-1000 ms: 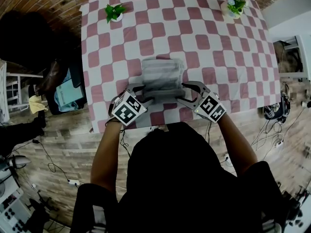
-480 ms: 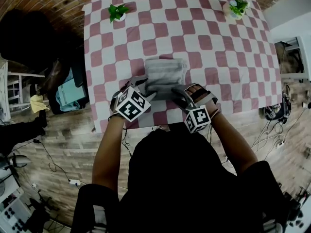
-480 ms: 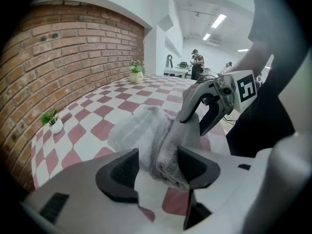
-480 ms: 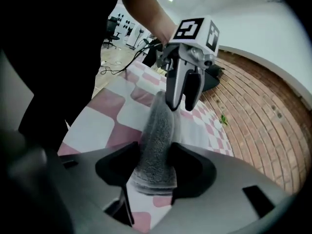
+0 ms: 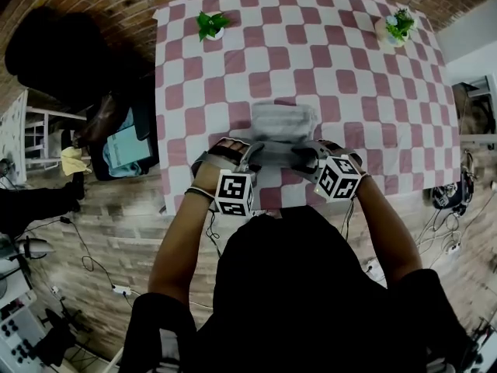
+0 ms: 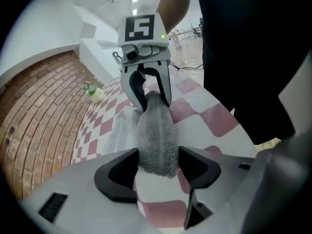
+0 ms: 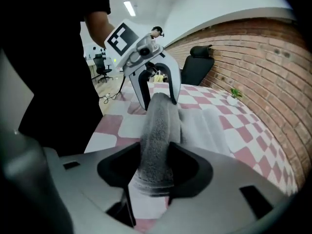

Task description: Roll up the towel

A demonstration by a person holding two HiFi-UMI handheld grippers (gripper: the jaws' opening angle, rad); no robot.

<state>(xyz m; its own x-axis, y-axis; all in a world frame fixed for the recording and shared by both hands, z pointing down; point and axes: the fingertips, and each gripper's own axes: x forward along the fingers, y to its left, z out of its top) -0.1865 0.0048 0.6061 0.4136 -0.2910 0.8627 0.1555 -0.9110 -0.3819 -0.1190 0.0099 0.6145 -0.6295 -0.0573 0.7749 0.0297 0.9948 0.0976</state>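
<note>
**Both grippers clamp the ends of the half-rolled towel**

The left gripper [image 6: 156, 165] pinches one end of the grey towel [image 6: 155, 130] between its pads. Its jaws have just been opening a little, with the roll between them. The right gripper [image 7: 153, 172] squeezes the other end, and its jaws have just been closing on it. Both point steeply down at the near side of the table [image 5: 373, 115], with a forearm reaching in from either side (each gripper faces the other along the roll). The rolled part lies nearest the person, and the rest lies flat beyond it on the checked cloth. At the far corners stand a small pot [image 5: 217, 34] and a second pot [image 5: 386, 31], each holding a green plant. In the head view the person's head and dark top cover the table's near edge, and the pads are hard to make out there.
</note>
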